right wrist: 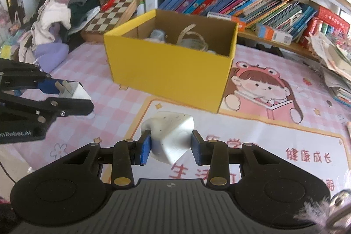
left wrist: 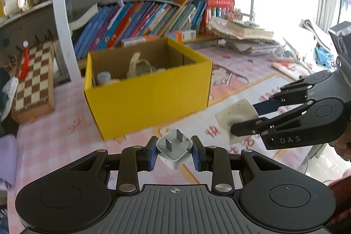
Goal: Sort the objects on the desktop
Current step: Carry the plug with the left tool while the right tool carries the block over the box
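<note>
Two pairs of fingers each grip an object above the desk (right wrist: 92,71). The left gripper (left wrist: 174,151) has its blue pads closed on a white plug adapter (left wrist: 174,149), prongs facing up and forward. The right gripper (right wrist: 171,146) clamps a white, speckled, faceted block (right wrist: 171,135). Both hang just short of the open yellow box (left wrist: 151,91), which already holds a small bottle and a coil of clear material. To do this step well, each load likely needs carrying over the near wall before release, one hand at a time to avoid a clash. Only the right wrist view shows the adapter's side profile; only the left shows the block as a thin, flat-edged slab.
</note>
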Action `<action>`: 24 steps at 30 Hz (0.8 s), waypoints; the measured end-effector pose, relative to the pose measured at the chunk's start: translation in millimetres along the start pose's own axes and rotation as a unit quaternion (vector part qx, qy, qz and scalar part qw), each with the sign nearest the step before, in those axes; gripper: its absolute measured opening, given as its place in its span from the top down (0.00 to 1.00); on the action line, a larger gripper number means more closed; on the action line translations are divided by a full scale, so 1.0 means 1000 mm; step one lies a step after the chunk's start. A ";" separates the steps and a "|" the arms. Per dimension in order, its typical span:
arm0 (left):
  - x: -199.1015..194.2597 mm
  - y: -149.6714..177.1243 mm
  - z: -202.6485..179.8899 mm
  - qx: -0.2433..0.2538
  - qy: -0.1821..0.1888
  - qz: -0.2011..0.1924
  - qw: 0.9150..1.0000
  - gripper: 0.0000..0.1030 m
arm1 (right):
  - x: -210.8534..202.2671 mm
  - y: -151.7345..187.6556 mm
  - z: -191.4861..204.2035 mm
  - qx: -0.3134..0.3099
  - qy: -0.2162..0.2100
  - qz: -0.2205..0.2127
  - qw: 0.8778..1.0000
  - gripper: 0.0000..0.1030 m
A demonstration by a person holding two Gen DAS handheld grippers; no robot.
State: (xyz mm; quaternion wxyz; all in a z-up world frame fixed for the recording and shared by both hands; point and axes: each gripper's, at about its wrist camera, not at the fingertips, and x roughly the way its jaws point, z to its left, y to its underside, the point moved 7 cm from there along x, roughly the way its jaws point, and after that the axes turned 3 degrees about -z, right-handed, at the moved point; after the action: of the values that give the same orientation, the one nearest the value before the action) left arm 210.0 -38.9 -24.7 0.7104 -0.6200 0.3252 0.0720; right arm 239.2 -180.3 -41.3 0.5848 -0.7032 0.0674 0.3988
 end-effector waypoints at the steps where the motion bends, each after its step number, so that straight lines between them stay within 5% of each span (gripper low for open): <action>1: -0.001 -0.005 0.001 0.002 0.000 -0.006 1.000 0.71 | -0.002 -0.003 -0.002 0.002 0.002 -0.004 1.000 0.65; 24: 0.021 -0.117 0.034 0.027 -0.043 -0.104 0.993 0.71 | 0.008 -0.145 -0.041 -0.074 -0.006 -0.120 0.990 0.65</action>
State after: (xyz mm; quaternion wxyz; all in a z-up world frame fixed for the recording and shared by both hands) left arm 298.1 -39.4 62.3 0.7436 -0.6276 0.2303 0.0153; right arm 346.3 -168.8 65.2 0.5751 -0.7452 -0.0507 0.3338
